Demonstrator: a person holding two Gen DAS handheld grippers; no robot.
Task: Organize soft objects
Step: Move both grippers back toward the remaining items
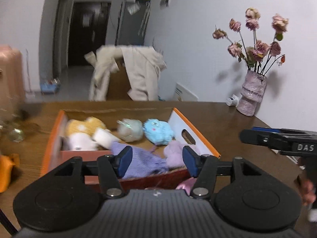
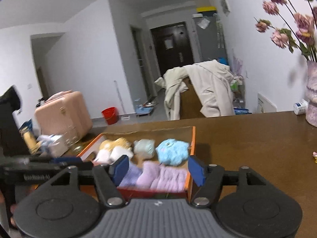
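Observation:
An orange-rimmed cardboard box lies on the brown table. Along its far side sit a yellow and white plush, a pale green plush and a fluffy blue plush. A purple knitted cloth and a lilac plush lie against the near wall. My left gripper hovers open just above the near wall, its blue pads either side of the purple cloth but clear of it. My right gripper is open too, above the lilac pieces in the same box.
A vase of dried roses and a small white bottle stand at the table's back right. Glass jars and an orange object lie left of the box. A pink scrap shows under my left gripper.

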